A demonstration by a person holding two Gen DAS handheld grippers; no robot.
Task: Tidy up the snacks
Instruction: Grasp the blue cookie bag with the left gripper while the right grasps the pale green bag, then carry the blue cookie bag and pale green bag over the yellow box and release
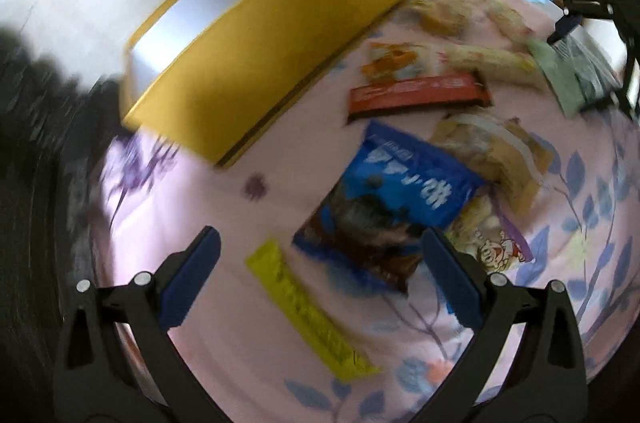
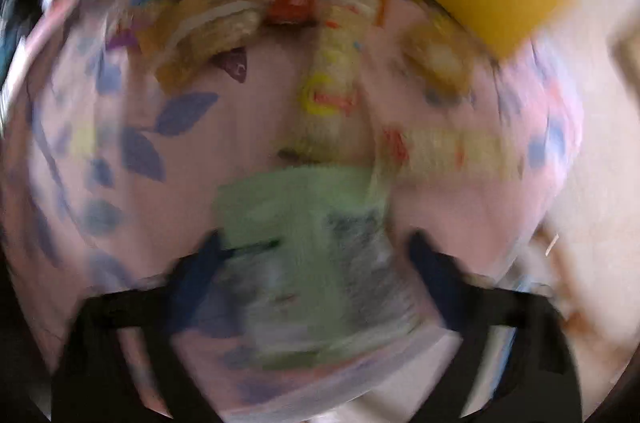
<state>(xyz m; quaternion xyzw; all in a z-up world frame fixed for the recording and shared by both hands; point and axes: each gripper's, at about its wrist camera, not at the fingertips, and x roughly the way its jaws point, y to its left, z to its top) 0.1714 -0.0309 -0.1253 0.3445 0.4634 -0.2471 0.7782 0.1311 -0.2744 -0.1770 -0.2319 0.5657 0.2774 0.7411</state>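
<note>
**Snack packets lying scattered on a floral cloth beside a yellow box**

The left gripper (image 1: 320,263) is hovering with its jaws wide apart and nothing between them. Just ahead of it, a yellow-green stick packet (image 1: 310,311) is lying flat on the pink floral cloth (image 1: 280,175) covering the surface. Beside that, a blue snack bag (image 1: 394,187) is sitting partly over a cartoon-printed packet (image 1: 490,243). Further out, a tan wrapped snack (image 1: 496,153) is resting next to the blue bag, then a red bar wrapper (image 1: 416,95) and an orange-printed packet (image 1: 394,61). Farthest, the yellow box (image 1: 256,35) is standing open at the cloth's edge.

In the heavily blurred right wrist view, the right gripper (image 2: 316,255) is showing its jaws spread, with a pale green packet (image 2: 296,207) lying between and just ahead of them; whether they are touching it cannot be told. Beyond, more packets are trailing toward the yellow box.
</note>
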